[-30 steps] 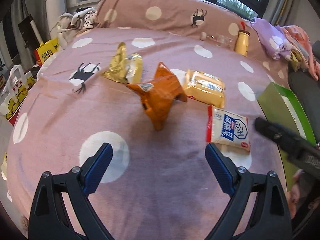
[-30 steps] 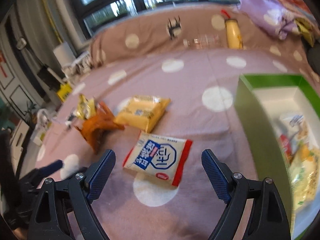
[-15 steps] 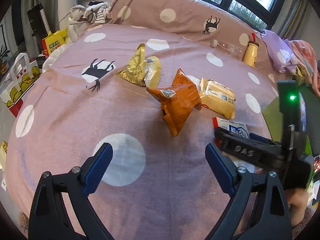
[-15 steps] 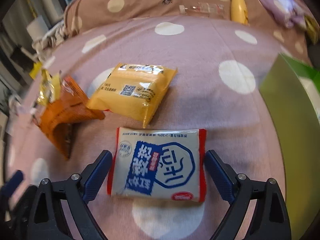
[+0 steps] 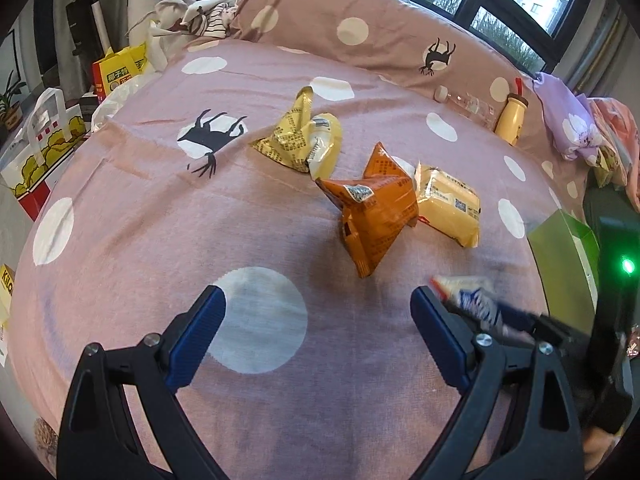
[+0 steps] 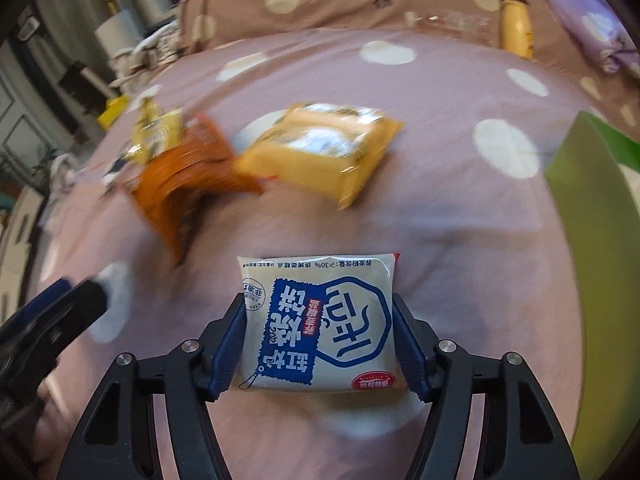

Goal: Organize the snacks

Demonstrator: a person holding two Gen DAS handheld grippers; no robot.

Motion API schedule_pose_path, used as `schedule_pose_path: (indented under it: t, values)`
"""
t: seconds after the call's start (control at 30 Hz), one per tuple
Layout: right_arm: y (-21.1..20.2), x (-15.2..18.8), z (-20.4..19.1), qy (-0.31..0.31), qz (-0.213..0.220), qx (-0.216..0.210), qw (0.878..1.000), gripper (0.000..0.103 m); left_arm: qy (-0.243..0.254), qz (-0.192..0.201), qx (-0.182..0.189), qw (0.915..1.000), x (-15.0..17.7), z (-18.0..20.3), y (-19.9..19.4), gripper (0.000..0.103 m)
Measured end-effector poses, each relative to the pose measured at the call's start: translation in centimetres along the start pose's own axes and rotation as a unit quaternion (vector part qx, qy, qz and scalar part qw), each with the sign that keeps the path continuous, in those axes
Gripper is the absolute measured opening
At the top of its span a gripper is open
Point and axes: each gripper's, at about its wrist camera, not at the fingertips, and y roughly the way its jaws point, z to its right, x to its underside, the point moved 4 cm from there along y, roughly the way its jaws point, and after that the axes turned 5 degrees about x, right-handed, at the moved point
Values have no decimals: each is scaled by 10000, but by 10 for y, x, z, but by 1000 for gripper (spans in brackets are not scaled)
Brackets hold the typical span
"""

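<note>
On the bed [image 6: 460,220], the white and blue snack pack [image 6: 318,324] sits between the right tool [image 6: 320,344] pads, which are closing and seem to touch its sides. Squeeze gently, lift straight up. The left tool [image 5: 316,336] is wide open and empty.

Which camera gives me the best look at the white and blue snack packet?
The right wrist view: the packet sits face-up and sharp between the closing right gripper. The left wrist view shows only its blurred edge behind a finger.
</note>
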Motion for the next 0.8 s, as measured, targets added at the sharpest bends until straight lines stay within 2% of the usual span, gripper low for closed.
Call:
schedule_pose_path:
  t: [0.13, 0.23, 0.37, 0.5, 0.6, 0.77, 0.8]
  values:
    - [-4, 9, -13, -100, -187, -506, 9985, 74, -154, 119, -44, 9998, -3, -7, -6, 94]
    - [-13, 11, -16, -154, -91, -543, 9984, 82, -247, 151, 5, 9996, -3, -10, -10, 94]
    - [-33, 6, -3, 58, 163, -695, 9974, 85, -297, 43, 195, 9994, -1, -6, -9, 93]
    - [-42, 3, 19, 507, 338, -843, 9946, 85, -313, -290, 508, 9978, 7, 4, -3, 89]
    - [-36, 3, 28, 837, 203, -1086, 9903, 85, -294, -655, 862, 9937, 17, 18, 6, 85]
    - [-18, 5, 21, 953, -84, -1389, 9857, 85, -333, -1298, 1259, 9830, 37, 36, 24, 65]
    - [-14, 5, 18, 912, -140, -1404, 9858, 79, -314, -1300, 1264, 9829, 38, 37, 24, 62]
